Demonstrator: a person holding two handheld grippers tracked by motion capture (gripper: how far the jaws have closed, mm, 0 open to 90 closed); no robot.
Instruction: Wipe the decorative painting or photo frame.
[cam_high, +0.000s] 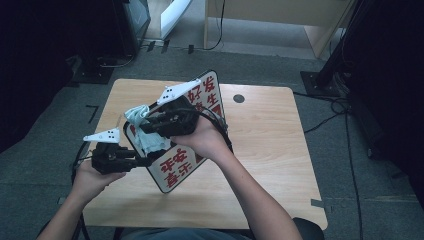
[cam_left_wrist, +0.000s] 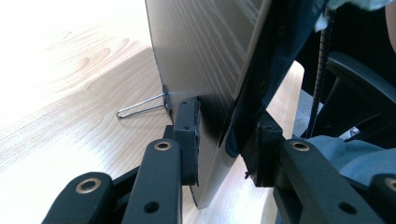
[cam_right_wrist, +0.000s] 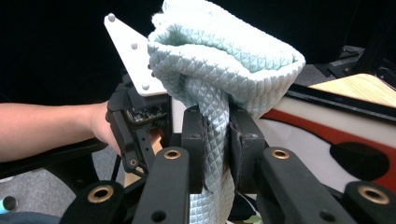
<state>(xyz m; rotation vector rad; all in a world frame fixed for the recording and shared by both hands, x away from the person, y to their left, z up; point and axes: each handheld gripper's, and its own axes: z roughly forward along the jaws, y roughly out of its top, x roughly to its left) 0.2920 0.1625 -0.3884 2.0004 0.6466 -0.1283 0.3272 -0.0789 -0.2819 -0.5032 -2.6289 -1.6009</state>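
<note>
From the high view we see a sign board (cam_high: 192, 145) with red Chinese characters propped tilted above the wooden table (cam_high: 270, 150), the left claw (cam_high: 142, 161) at the board's lower left edge and the right claw (cam_high: 150, 125) over its face with a pale blue cloth (cam_high: 142, 127). The left gripper view adds that this claw's pads straddle the board's (cam_left_wrist: 205, 56) edge, one pad touching its pale back; we cannot tell whether the other presses, and a wire stand (cam_left_wrist: 142, 106) reaches from the board onto the table. The right gripper view shows the right claw (cam_right_wrist: 217, 140) pinched tight on the quilted cloth (cam_right_wrist: 219, 65), bunched just above the board's face (cam_right_wrist: 327, 135).
</note>
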